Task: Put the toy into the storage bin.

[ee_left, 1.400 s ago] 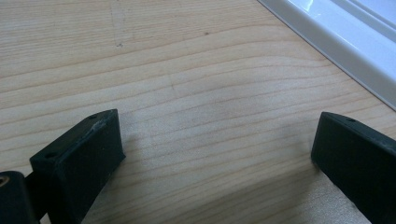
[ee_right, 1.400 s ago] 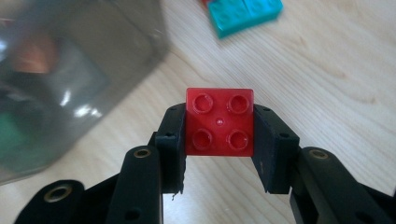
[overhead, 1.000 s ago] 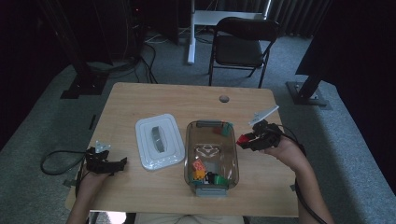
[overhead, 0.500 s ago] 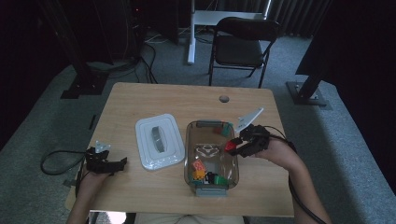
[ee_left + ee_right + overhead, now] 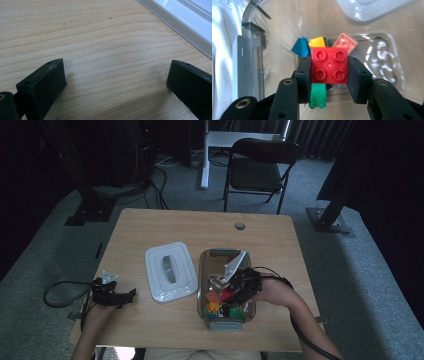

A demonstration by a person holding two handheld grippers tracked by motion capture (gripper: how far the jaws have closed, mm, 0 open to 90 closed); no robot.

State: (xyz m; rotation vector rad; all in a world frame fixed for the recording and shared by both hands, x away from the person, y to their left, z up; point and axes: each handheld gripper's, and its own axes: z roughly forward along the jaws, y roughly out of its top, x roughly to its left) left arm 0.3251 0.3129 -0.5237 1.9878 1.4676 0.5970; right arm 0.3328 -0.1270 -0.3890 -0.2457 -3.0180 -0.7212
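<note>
We find the right gripper (image 5: pixel 329 82) clamped on a red brick (image 5: pixel 329 65) over the clear bin (image 5: pixel 204 270), evidently for dropping among the bricks there, its lid (image 5: pixel 169 270) set aside, while the left gripper (image 5: pixel 115 85) rests open and empty on the table (image 5: pixel 100 30).

Grey carpet floor (image 5: pixel 150 195); black folding chair (image 5: pixel 257 167) behind wooden table (image 5: pixel 200 227).

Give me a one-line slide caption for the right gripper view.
Right gripper clamps a red four-stud brick above the clear container of coloured bricks.
</note>
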